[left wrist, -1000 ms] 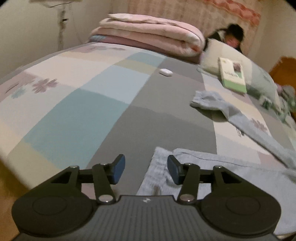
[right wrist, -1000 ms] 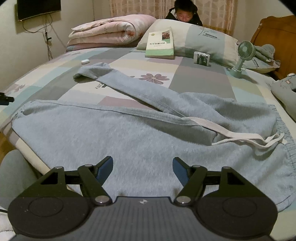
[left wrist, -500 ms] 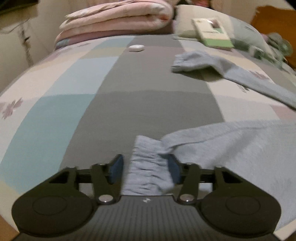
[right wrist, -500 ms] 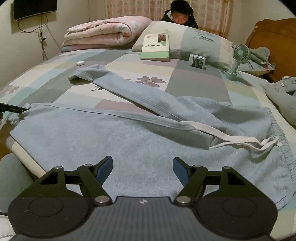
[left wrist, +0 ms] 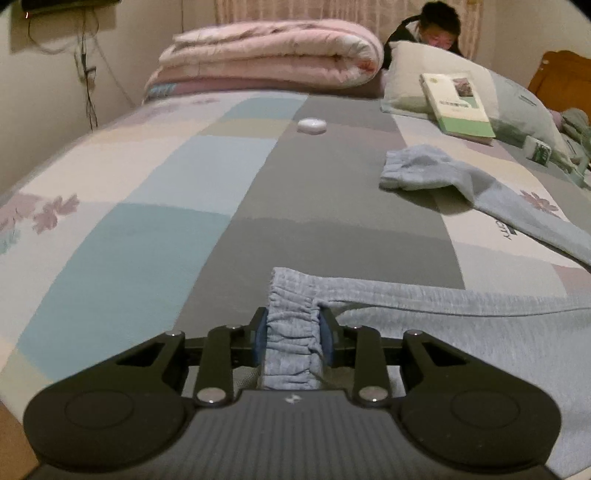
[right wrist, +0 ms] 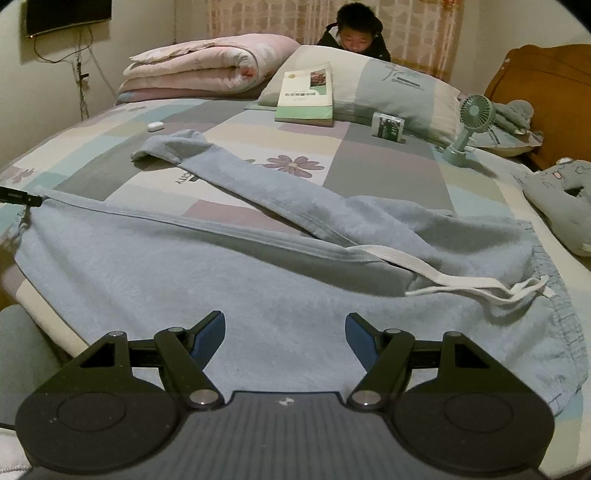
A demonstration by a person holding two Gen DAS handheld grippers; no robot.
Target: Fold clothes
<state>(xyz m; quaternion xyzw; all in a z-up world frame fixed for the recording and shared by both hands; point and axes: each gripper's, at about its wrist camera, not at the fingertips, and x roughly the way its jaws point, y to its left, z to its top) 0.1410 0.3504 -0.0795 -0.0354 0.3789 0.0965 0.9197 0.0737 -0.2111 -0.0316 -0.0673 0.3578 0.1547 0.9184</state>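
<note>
The left gripper (left wrist: 292, 334) is closing its blue pads on the gathered cuff (left wrist: 291, 332) of pale blue sweatpants (right wrist: 229, 280), the ribbed hem bunched between the jaws and pressed on both sides. The right gripper (right wrist: 284, 338) hangs with its jaws wide apart above the pants' near leg, nothing between its pads.

Both tools tilt down toward the bed (left wrist: 122, 236) from its near edge. In the right wrist view a dark tip of the left tool shows at the far left, at the cuff end of the near leg.

The pants lie spread across the patchwork sheet. One leg runs along the near edge of the bed; the other angles away toward the pillow (right wrist: 391, 88), its cuff crumpled on a grey patch. The elastic waistband sits to the right, and a white drawstring (right wrist: 476, 284) trails loose over the fabric there. The cloth is soft, fleecy and lightly rumpled.

Beyond the pants, wide stretches of sheet lie bare on the left. A small white case (left wrist: 312, 125) rests near a folded pink quilt (left wrist: 269, 55). A book (right wrist: 306, 94) leans on the pillow, a small box (right wrist: 387, 126) and a green fan (right wrist: 469, 125) beside it. A person (right wrist: 356, 33) sits behind the pillow.
</note>
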